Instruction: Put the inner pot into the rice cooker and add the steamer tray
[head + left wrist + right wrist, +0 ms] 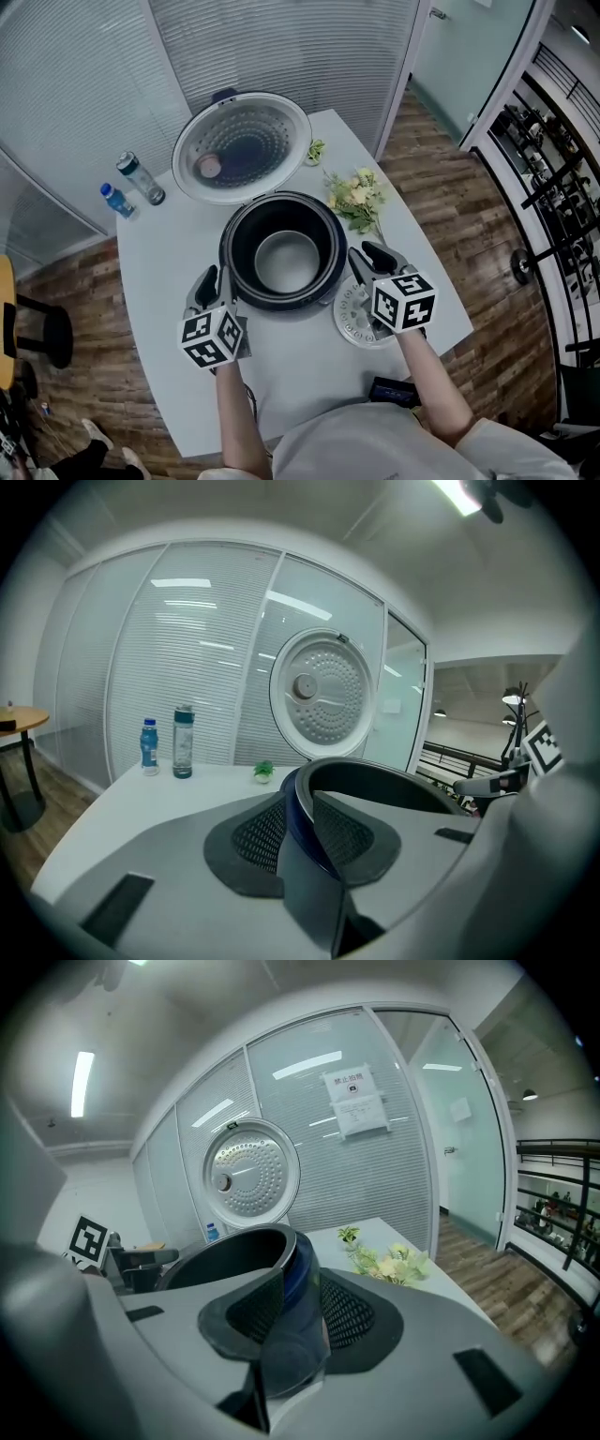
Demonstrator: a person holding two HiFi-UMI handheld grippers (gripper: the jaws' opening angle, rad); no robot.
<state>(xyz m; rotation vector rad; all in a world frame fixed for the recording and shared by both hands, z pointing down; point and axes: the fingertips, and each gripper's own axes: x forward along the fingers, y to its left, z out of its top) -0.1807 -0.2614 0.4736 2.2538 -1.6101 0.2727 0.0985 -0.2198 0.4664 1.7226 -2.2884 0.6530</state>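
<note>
The dark inner pot [246, 246] with a blue outer rim sits in the mouth of the rice cooker, whose round lid [242, 145] stands open behind it. The cooker's body is mostly hidden under the pot, and I cannot tell whether the pot is fully seated. My left gripper [217, 279] is shut on the pot's left rim [298, 799]. The right gripper [367, 255] is shut on the pot's right rim [298, 1269]. The white perforated steamer tray [354, 319] lies flat on the table, partly under my right gripper.
Two bottles [141, 178] [116, 200] stand at the white table's [300, 375] far left. A flower bunch [356, 199] and a small green plant [315, 150] lie right of the lid. A dark flat object [389, 389] rests near the front edge.
</note>
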